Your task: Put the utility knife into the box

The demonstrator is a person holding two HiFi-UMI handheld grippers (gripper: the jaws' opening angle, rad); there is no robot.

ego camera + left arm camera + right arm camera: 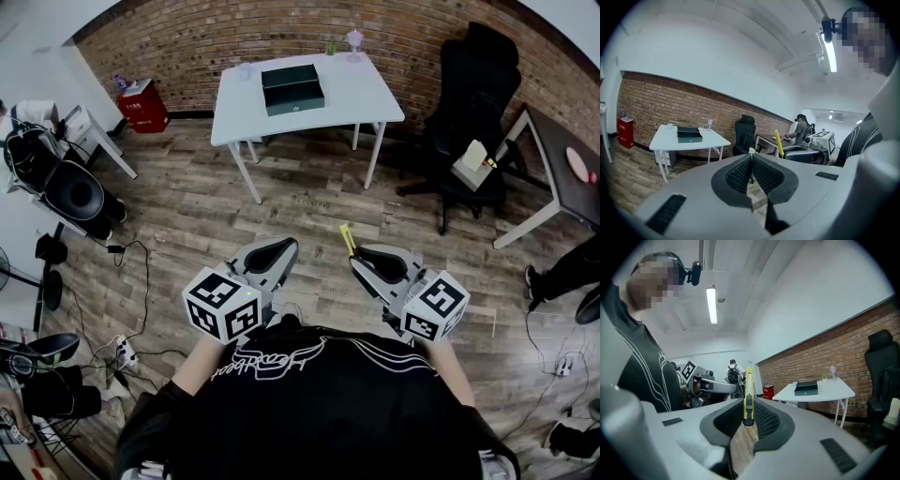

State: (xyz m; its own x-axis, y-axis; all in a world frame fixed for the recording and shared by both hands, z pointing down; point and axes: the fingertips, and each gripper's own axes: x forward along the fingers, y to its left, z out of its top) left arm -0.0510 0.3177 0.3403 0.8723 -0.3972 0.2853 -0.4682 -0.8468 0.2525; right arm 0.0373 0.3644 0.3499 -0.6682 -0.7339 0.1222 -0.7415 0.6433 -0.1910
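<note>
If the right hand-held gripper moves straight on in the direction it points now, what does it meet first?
Nothing near. The right hand-held gripper, shut on the utility knife, points over bare floor, left of the white table, roughly toward the far red box; depth is unclear.

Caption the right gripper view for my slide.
Right gripper clamps a yellow utility knife, dark box on white table beyond.
</note>
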